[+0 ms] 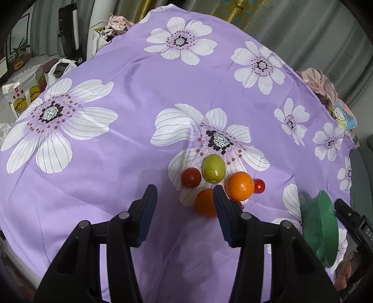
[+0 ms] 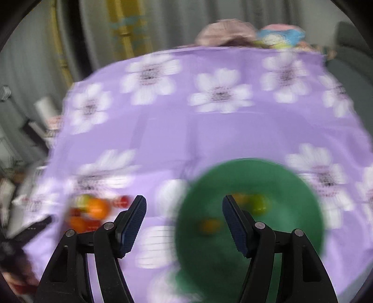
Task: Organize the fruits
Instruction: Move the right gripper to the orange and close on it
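Left wrist view: the left tool [image 1: 184, 207], spread and empty, hovers over a purple flowered cloth [image 1: 130, 116] beside the loose fruit. One pad hides part of the near orange [image 1: 205, 202]; a careless descent could knock it into the green pear [image 1: 213, 168] and scatter the cluster. The right tool [image 2: 184, 223], also spread and empty, hangs over the round green plastic bowl [image 2: 298, 233], already holding blurred fruit.

I see a lilac bedsheet printed with big white flowers [image 1: 130, 98] covering the whole surface. Behind it hang grey pleated curtains [image 1: 303, 35] and a yellow patterned drape [image 1: 237, 11]. Left of the sheet stand white carrier bags [image 1: 25, 91] and a small potted plant [image 1: 17, 54].
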A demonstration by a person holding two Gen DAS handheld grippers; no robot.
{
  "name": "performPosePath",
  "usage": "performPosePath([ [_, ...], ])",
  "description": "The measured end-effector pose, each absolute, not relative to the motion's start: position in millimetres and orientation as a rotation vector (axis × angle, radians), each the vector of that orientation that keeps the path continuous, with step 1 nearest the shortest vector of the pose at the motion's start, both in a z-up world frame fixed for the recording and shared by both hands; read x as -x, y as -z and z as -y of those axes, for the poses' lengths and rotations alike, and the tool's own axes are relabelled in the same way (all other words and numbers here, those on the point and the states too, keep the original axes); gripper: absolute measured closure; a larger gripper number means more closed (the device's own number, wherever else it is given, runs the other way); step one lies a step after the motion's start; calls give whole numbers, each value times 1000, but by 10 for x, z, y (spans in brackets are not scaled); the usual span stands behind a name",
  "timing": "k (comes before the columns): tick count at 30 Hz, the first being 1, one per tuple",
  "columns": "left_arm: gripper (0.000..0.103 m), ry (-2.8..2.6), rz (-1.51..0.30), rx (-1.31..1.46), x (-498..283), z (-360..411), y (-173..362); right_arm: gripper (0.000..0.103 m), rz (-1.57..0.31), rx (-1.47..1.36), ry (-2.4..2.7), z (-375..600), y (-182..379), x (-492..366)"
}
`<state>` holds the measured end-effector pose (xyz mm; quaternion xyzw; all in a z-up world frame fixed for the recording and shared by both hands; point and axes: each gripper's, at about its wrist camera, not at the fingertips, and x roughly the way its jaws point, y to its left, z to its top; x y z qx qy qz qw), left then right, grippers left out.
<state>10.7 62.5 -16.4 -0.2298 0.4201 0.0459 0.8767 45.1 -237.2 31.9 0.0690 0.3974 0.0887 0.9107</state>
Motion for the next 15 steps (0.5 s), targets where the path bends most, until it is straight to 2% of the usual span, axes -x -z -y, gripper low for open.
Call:
performPosePath([
  [5, 54, -110, -894, 493, -129, -691, 203, 35, -989, -173, -370, 1641, 39, -808],
  [10, 54, -106, -899, 517, -123, -754, 211, 37, -1041, -60, -316, 1158, 366, -1103],
  [14, 54, -107, -899, 533, -120, -778, 209, 41, -1050, -14, -299, 1012, 545, -1242],
  [15, 54, -108, -903, 532, -123, -772, 212, 46, -1058, -10, -302, 989, 602, -1249],
])
